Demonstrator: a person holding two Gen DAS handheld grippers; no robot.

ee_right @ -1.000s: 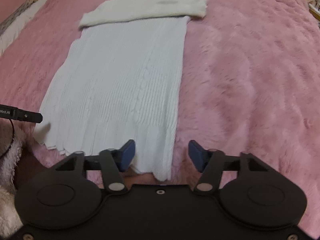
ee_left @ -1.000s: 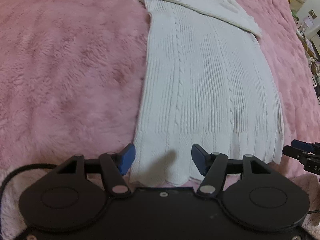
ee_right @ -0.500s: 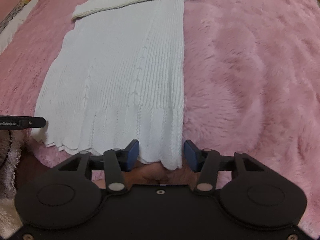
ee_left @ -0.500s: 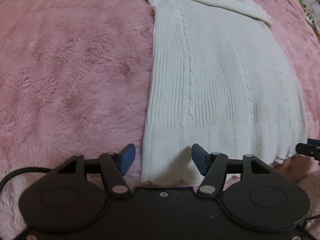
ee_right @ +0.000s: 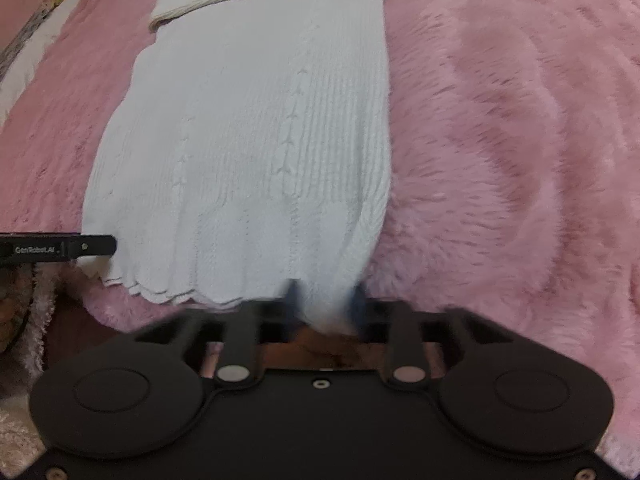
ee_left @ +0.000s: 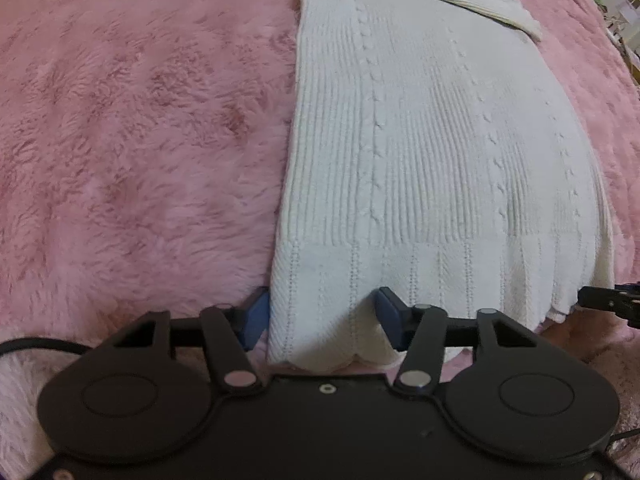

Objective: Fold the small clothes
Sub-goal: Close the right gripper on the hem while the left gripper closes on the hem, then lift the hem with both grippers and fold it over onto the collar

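Note:
A white cable-knit garment (ee_left: 432, 152) lies flat and lengthwise on the pink fluffy blanket (ee_left: 140, 120), sleeves folded across its far end. My left gripper (ee_left: 322, 320) is open, its blue pads on either side of the hem's left corner, which bunches between them. In the right wrist view the garment (ee_right: 256, 140) lies to the left. My right gripper (ee_right: 326, 300) has closed narrowly around the hem's right corner; the view is blurred there. Each gripper's tip shows at the edge of the other's view.
The pink blanket (ee_right: 520, 140) spreads wide on both sides of the garment. The bed's near edge lies just under the hem, with dark floor (ee_right: 72, 320) below it. Furniture and clutter (ee_left: 616, 8) stand at the far right.
Both grippers moved forward onto the hem. The right jaws narrowed from open to pinching the right corner. The left jaws stayed open, and the hem slid between them and bunched.

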